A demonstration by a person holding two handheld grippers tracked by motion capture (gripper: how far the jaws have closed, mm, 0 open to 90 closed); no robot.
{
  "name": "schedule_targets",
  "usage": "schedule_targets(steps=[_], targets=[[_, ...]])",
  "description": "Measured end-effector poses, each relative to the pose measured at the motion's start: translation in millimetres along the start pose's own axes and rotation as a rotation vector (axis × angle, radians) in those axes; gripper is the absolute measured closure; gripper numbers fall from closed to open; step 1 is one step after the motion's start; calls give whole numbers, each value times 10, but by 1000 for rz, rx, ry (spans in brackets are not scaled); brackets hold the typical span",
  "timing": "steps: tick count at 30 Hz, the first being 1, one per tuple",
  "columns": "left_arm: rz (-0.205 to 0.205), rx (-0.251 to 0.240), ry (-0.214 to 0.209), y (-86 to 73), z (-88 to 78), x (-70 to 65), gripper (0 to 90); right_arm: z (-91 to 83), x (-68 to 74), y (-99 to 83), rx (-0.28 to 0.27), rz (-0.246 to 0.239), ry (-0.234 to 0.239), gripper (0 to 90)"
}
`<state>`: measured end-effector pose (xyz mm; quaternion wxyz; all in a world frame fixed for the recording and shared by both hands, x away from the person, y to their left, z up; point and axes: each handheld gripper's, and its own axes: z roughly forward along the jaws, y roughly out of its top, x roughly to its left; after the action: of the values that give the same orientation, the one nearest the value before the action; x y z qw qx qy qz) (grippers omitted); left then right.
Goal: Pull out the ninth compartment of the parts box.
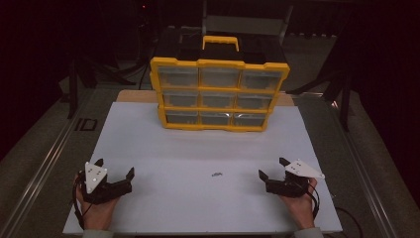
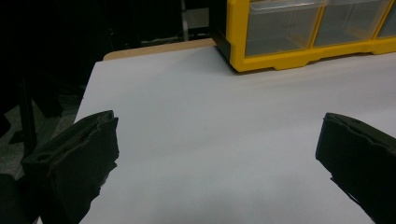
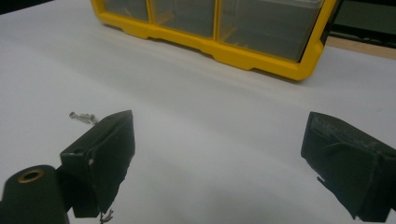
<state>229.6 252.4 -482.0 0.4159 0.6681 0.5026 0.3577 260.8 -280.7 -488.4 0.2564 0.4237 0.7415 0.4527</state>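
Screws [image 1: 216,174], a tiny cluster of them, lie on the white board [image 1: 198,144] in front of the yellow drawer cabinet [image 1: 218,94], well short of it and roughly between the two tongs. Nearer the person than the cabinet, the left gripper [image 1: 115,168] and right gripper [image 1: 274,168] rest on the board with jaws spread wide, holding nothing. Seen from the right gripper view, the screws [image 3: 83,117] sit just beyond its left jaw. Their exact number is too small to tell. Cabinet drawers look clear; contents cannot be made out.
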Motion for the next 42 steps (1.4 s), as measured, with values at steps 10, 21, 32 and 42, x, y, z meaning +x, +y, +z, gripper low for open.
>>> schedule_targets(steps=[10,21,32,42], targets=[[-1,-3,1,2,-4,-4,1,26,23,-4,16,-9,0,96],[-6,-3,4,-3,-8,-1,1,41,47,4,18,-13,2,96],[30,10,7,-11,13,-63,1,73,84,77,23,-9,20,96],[8,4,10,-15,-7,-39,1,126,90,227,16,-21,34,97]])
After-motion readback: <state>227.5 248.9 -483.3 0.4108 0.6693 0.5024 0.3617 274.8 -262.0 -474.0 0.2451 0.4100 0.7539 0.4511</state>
